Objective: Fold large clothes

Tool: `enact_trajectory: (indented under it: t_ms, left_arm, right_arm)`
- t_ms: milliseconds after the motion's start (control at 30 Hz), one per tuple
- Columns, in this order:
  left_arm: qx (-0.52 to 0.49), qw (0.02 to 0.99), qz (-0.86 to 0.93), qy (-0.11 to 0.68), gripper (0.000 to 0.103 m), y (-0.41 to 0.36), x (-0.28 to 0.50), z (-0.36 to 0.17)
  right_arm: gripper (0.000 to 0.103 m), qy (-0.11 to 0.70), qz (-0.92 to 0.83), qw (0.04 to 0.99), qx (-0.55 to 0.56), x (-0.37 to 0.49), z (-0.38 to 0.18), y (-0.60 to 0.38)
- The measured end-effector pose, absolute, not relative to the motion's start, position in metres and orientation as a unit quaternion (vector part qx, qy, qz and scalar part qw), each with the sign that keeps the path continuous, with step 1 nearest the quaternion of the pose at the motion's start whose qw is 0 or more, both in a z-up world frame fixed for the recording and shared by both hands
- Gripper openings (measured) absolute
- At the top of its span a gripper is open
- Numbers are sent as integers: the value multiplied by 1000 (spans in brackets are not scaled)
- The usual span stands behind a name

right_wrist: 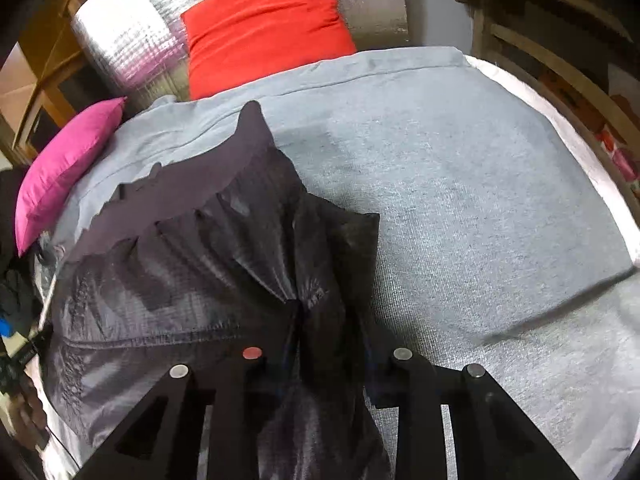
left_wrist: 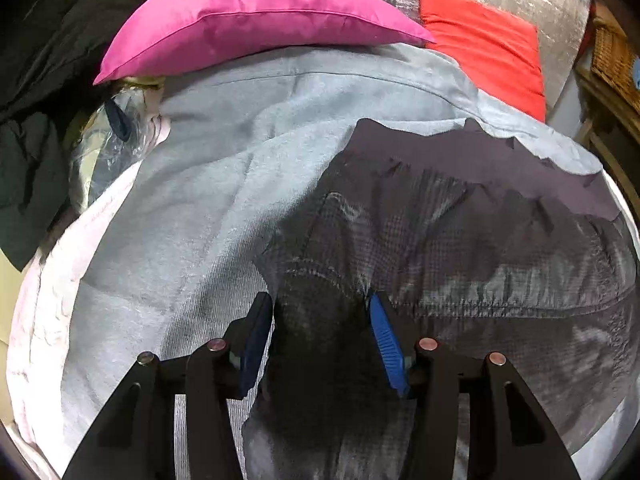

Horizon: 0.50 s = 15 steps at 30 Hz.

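A dark grey-black garment of thin checked fabric (left_wrist: 460,232) lies on a grey blanket (left_wrist: 224,184). My left gripper (left_wrist: 320,304) has its blue-padded fingers (left_wrist: 384,336) apart, with a bunched fold of the garment between them; whether they press it is unclear. In the right wrist view the same garment (right_wrist: 180,272) spreads to the left. My right gripper (right_wrist: 328,320) has the cloth gathered and pulled taut between its fingers, which the fabric hides.
A pink pillow (left_wrist: 248,20) and a red pillow (left_wrist: 488,44) lie at the far end of the blanket, before a silver foil-covered cushion (right_wrist: 128,40). Dark clothes (left_wrist: 36,120) and a plastic bag (left_wrist: 116,136) sit left. Wooden furniture (right_wrist: 552,60) stands right.
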<state>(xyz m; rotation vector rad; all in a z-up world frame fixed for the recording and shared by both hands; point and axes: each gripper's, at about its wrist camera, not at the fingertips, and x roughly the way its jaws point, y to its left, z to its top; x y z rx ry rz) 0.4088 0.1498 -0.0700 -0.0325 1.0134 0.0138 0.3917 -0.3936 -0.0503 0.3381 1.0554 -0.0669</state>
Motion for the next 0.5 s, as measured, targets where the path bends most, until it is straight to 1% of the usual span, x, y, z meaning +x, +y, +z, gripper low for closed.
enact_trajectory:
  t_ms: [67,100,133,167,267,367,500]
  left_arm:
    - [-10,877,8,480,52,149,405,-66]
    - [-4,879,10,476,52,149,403,-64]
    - [-3,880,9,474,52,150,402,-62]
    - [-3,881,7,473,52,151,401,-62]
    - [-7,884,10,466,53,155,395,-57]
    - [-13,886,7,464,56,160,391,-55]
    - [-55,880,-24,471,68,174,391,-59]
  right_arm:
    - [39,491,-31,851,182,387,-48,-400]
    - [66,490,-36,852,183,383,-45,-403]
    - [88,488,-46,852,183,379,-44,-406]
    - [90,482,-51,855,185,374,-43,-407]
    - [90,476,-49,857,190,363,-36,-413]
    - [90,478,-35,854,203,356,-31,-417]
    - [90,476,8,845,244,350,-29,-423]
